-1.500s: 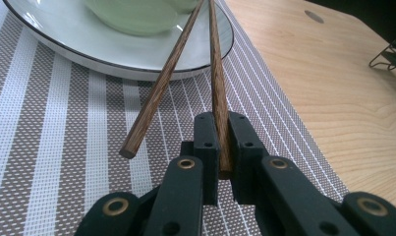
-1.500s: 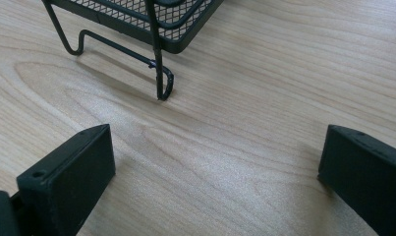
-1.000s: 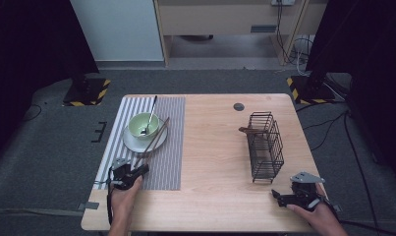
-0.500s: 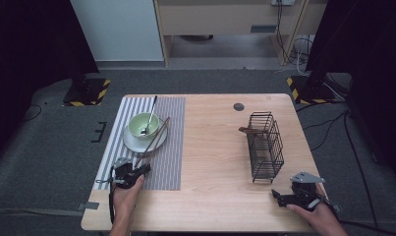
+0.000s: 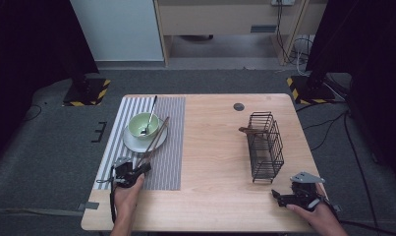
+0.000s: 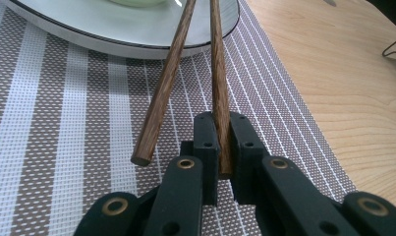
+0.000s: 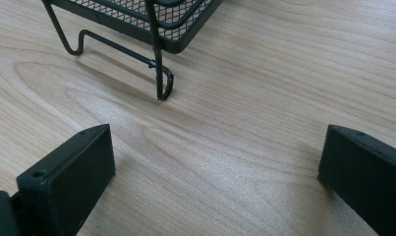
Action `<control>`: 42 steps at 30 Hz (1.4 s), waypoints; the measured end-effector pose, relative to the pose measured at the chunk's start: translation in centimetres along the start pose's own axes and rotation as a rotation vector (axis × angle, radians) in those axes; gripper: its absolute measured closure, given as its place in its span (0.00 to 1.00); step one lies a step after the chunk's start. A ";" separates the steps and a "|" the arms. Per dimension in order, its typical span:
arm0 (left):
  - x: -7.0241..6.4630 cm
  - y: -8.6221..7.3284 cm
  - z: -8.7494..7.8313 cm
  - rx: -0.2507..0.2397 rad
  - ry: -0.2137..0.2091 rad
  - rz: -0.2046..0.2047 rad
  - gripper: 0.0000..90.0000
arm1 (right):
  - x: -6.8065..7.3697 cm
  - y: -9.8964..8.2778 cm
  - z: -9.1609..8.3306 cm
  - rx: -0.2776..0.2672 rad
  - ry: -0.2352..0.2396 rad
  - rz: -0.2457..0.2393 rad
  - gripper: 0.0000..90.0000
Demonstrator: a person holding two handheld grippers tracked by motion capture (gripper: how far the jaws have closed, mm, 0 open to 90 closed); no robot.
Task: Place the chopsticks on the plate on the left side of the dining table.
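Wooden table (image 5: 210,147) sitting on grey carpet, striped placemat (image 5: 171,162) at its left. Left gripper (image 6: 219,147) clamping near end of one chopstick (image 6: 217,73); second chopstick (image 6: 163,88) lying loose beside, both leaning on plate (image 6: 136,34) rim. Since half second ago: nothing shifting in high view, so lift judged not yet begun. Right gripper (image 7: 215,162) resting with jaws wide apart, holding nothing, just short of wire rack (image 7: 151,19) foot.
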State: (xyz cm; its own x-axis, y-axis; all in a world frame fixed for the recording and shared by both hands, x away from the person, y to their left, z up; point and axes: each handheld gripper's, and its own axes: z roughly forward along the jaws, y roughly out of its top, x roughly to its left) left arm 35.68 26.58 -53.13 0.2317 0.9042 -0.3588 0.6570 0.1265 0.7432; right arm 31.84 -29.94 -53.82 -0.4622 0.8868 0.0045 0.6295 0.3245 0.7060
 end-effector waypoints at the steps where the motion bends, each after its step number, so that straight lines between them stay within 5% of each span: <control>1: 0.0 0.0 0.0 0.002 -0.001 -0.001 0.93 | 0.0 0.0 0.0 0.000 0.000 0.000 0.01; 42: -0.2 0.0 0.3 -0.003 0.004 -0.041 0.93 | 0.0 0.0 0.0 0.000 -0.001 0.000 0.01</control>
State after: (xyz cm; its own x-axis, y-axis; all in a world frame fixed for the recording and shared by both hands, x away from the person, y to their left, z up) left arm 35.86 26.27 -53.23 0.2017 0.8999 -0.3866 0.6635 0.1648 0.7298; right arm 31.83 -29.94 -53.82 -0.4618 0.8870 0.0037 0.6292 0.3246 0.7062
